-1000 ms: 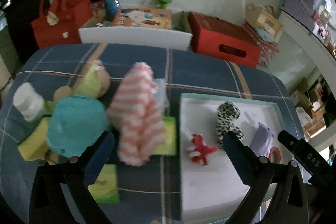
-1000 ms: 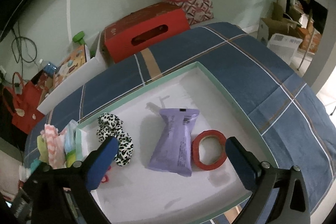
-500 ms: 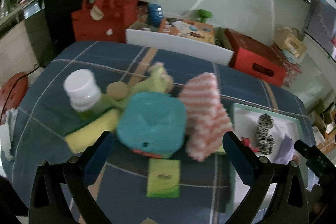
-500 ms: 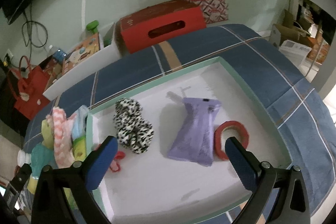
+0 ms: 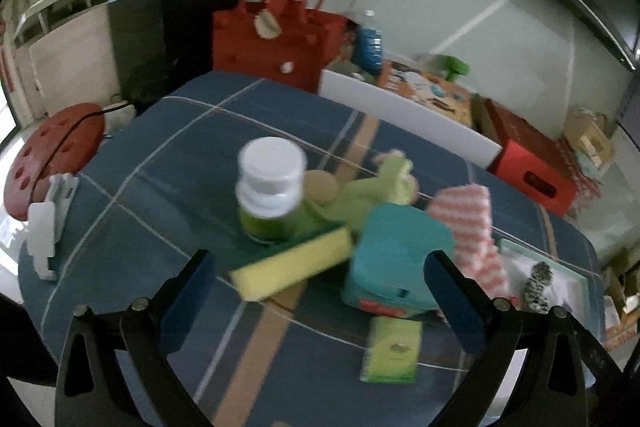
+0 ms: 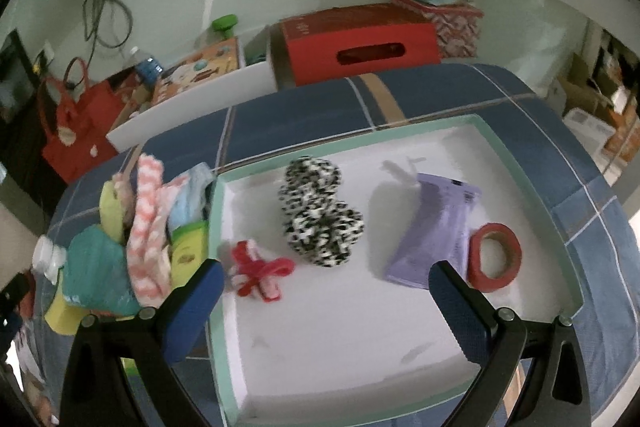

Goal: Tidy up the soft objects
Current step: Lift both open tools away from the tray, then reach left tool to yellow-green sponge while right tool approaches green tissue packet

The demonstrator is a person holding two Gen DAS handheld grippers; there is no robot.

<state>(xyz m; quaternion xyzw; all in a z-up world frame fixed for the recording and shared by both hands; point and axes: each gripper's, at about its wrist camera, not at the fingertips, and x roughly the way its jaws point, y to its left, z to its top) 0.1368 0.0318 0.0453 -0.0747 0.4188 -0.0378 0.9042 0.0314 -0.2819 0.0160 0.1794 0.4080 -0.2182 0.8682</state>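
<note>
No writing reads clearly — labels blur. Left gripper (image 5: 320,291) and right gripper (image 6: 324,301) gape wide, empty; bare white floor fronts the mint-rimmed shallow tray (image 6: 532,183).

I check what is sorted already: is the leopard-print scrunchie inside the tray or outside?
Inside. The leopard-print scrunchie lies on the tray floor, within its green rim.

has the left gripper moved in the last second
Yes. The left gripper swung left: the white-capped bottle now sits centred between its fingers, not at the frame's left edge.
</note>
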